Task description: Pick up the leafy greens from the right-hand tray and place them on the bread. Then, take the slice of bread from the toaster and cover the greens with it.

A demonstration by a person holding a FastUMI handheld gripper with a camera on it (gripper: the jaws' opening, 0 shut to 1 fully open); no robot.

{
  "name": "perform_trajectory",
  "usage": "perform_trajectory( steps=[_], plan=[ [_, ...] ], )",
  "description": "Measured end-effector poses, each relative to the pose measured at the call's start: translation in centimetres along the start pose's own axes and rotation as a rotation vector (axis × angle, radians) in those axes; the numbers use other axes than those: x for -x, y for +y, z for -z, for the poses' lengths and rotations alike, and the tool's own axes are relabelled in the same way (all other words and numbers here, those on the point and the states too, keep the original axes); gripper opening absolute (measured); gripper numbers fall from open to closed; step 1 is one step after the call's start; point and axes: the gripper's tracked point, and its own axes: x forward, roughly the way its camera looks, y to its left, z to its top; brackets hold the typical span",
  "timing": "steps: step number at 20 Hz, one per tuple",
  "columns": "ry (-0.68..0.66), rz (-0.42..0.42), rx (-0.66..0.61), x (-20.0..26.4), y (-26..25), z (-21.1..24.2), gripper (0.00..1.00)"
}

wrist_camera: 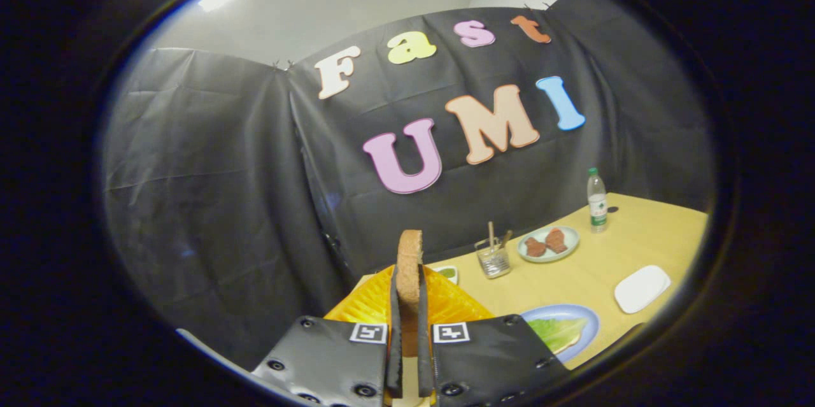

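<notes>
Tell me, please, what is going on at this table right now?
A person is working a handheld gripper, whose two fingers are shut on an upright slice of bread, held above the yellow toaster. Beyond the fingers to the right, a blue plate holds the leafy greens, still uncovered. Further back on the table stand a plate of brown food, a glass with sticks, a white tray and a water bottle.

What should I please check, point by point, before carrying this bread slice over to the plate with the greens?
1. Tool shut on the brown bread slice, both fingers pressing: ok.
2. Slice upright above the yellow toaster; fully lifted out: cannot tell.
3. Green lettuce leaf lies on the blue round plate: ok.
4. Bread under the leaf: cannot tell.
5. Wooden table between toaster and plate unobstructed: ok.
</notes>
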Motion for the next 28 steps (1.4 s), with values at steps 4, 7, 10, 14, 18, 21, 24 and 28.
perform_trajectory(
  steps=[4,7,10,14,18,21,24,28],
  plan=[
    [0.025,0.093,0.025,-0.4,-5.4,1.6,0.12],
    [0.084,0.142,0.029,-1.2,-8.5,4.8,0.12],
    [0.139,0.162,0.0,-2.1,-10.5,8.0,0.12],
    [0.2,0.168,-0.056,-3.2,-12.1,11.7,0.13],
    [0.236,0.185,-0.127,-3.8,-13.3,14.3,0.12],
    [0.239,0.206,-0.149,-3.5,-14.5,15.1,0.12],
    [0.24,0.258,-0.168,-2.7,-16.6,15.4,0.12],
    [0.26,0.306,-0.189,-2.0,-18.8,16.3,0.12]
  ],
)
